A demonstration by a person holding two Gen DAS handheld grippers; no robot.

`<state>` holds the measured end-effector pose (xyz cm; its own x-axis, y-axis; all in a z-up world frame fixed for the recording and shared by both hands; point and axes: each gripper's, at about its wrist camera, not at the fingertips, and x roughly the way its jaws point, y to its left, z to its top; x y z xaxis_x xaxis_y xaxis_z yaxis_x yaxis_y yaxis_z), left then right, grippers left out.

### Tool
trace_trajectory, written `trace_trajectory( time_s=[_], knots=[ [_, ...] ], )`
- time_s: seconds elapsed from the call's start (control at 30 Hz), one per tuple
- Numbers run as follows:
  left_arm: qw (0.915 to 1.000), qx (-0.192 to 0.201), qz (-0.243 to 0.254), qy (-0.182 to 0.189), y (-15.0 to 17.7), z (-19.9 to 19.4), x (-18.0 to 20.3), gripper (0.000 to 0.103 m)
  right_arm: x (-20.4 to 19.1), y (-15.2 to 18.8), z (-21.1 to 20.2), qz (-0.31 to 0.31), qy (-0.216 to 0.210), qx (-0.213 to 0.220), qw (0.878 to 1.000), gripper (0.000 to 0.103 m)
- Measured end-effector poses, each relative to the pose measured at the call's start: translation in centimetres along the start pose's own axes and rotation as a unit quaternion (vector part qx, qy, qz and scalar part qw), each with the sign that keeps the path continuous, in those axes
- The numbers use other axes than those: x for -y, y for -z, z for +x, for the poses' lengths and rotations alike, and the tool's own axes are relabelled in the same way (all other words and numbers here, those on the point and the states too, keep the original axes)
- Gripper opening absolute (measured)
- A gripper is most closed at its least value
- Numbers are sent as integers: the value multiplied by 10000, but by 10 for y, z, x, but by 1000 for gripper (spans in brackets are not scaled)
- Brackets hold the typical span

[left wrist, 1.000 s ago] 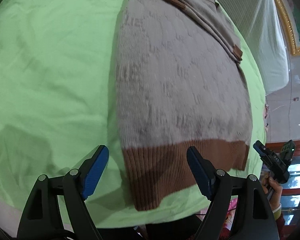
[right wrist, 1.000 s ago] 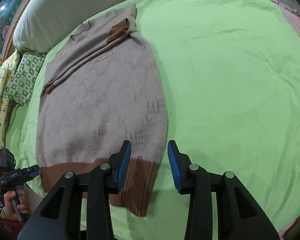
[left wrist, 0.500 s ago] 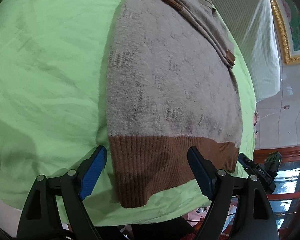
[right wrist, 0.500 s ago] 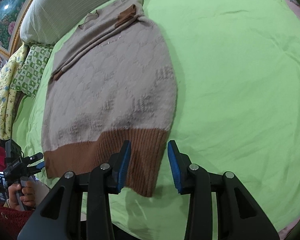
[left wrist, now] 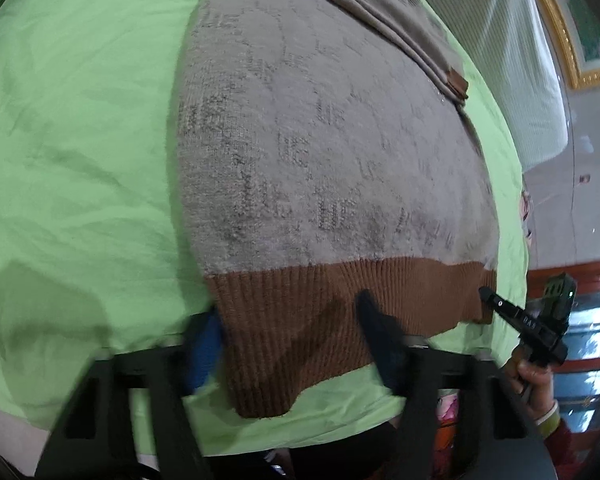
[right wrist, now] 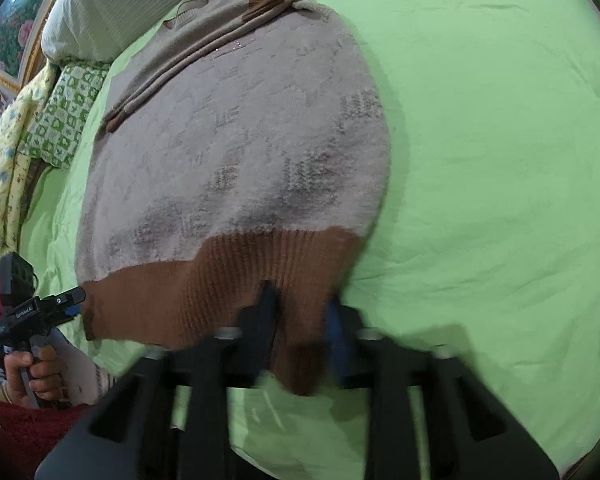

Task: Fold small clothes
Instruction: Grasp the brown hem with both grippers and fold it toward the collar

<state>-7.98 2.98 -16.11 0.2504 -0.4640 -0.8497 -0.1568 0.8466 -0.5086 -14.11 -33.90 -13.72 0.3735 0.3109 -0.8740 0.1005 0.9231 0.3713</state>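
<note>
A beige knit sweater (left wrist: 320, 140) with a brown ribbed hem (left wrist: 300, 340) lies flat on a green bedsheet (left wrist: 80, 160), sleeves folded across its far end. My left gripper (left wrist: 292, 340) is open, its fingers straddling the hem's left corner. The sweater also shows in the right wrist view (right wrist: 240, 140), with its hem (right wrist: 240, 280) nearest. My right gripper (right wrist: 300, 320) is open, its fingers around the hem's right corner. The right gripper shows in the left view (left wrist: 528, 324), the left gripper in the right view (right wrist: 40, 312).
A white striped pillow (right wrist: 120, 8) and a green patterned quilt (right wrist: 56, 120) lie at the head of the bed. The bed's near edge (left wrist: 300, 432) is just below the hem. A gold picture frame (left wrist: 560, 40) hangs on the wall.
Both grippers have moved forward and down onto the hem corners; the fingers now straddle the brown ribbing. The right gripper's jaws look narrower than before.
</note>
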Motion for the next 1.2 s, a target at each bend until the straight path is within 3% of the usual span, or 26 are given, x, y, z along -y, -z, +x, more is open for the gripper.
trace_trajectory(
  time_s=[0.03,0.07,0.17,0.47,0.83,1.2],
  knots=[
    [9999,-68,-7,106,0,2,-2,12,3,0,-1,51,-72,22,10000,10],
    [9993,-190,-92,300,0,6,-5,13,6,1,-3,95,-139,66,9998,10],
    [9993,-90,-32,372,2,4,-3,12,7,2,-8,110,-278,142,9995,9],
    [9944,539,206,887,-21,-34,20,11,0,-24,-46,133,-1115,859,9899,8],
    [9804,1609,258,1106,-124,-95,52,11,-48,-138,-78,-29,-1839,2064,9610,8],
    [9718,2119,30,1034,-237,-97,64,11,-57,-250,-53,43,-1790,2316,9562,8]
  ],
)
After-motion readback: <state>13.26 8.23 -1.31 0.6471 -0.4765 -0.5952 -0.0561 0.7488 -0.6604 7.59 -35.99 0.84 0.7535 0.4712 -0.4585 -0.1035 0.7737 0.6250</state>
